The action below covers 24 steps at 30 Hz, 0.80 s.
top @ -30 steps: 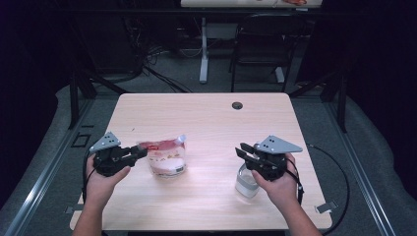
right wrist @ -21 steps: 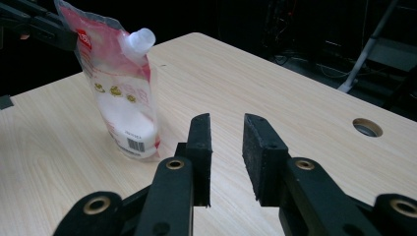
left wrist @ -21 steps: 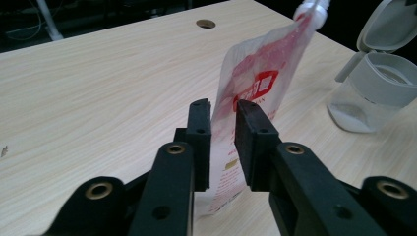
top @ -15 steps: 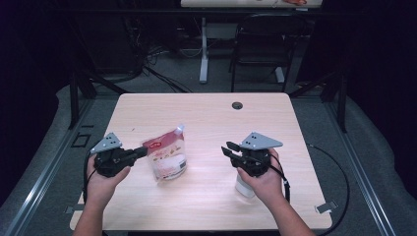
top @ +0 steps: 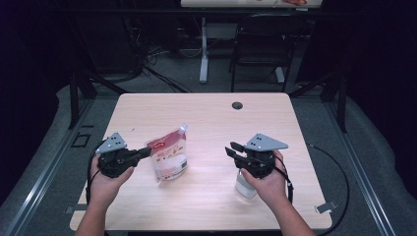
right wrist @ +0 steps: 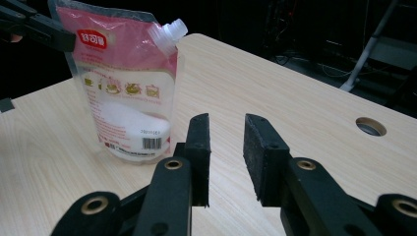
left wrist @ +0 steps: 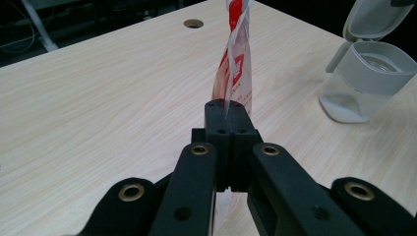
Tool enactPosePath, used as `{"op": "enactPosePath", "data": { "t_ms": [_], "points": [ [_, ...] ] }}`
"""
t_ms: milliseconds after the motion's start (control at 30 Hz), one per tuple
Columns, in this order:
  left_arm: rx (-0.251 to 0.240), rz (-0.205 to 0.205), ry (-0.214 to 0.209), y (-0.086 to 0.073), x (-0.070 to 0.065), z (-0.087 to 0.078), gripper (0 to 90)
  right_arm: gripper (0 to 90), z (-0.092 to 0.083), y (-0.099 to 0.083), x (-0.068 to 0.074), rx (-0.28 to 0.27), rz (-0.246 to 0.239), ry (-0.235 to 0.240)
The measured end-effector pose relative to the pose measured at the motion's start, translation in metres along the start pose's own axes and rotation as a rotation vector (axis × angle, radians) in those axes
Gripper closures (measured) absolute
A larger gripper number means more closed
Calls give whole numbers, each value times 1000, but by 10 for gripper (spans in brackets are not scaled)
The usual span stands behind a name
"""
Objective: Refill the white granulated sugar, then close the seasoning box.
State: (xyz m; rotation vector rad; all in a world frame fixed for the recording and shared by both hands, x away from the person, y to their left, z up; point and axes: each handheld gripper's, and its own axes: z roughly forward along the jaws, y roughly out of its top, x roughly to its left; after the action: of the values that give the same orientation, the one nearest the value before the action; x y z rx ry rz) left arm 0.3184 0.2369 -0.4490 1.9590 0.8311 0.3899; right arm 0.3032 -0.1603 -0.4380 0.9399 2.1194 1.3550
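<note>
While both hands work at the desk, the views read:
High view: left tongs clenched on the pouch, which stands left of centre; right tongs hover apart from it, a jar under that hand.
Left gripper view: tongs pinch the pouch's edge; open-lidded jar at right.
Right gripper view: tongs released, jaws just opening with nothing between; pouch upright beyond.
</note>
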Motion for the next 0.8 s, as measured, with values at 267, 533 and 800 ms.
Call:
{"op": "enactPosePath", "data": {
  "t_ms": [267,533,800],
  "points": [
    [-5,20,-2,6,-6,-2,900,716,-7,-17,-3,-4,18,-14],
    [1,45,-6,12,-16,-1,900,714,-16,-24,-6,-22,36,-17],
    [0,72,-34,17,-25,1,900,705,-22,-27,-7,-34,46,-19]
  ]
}}
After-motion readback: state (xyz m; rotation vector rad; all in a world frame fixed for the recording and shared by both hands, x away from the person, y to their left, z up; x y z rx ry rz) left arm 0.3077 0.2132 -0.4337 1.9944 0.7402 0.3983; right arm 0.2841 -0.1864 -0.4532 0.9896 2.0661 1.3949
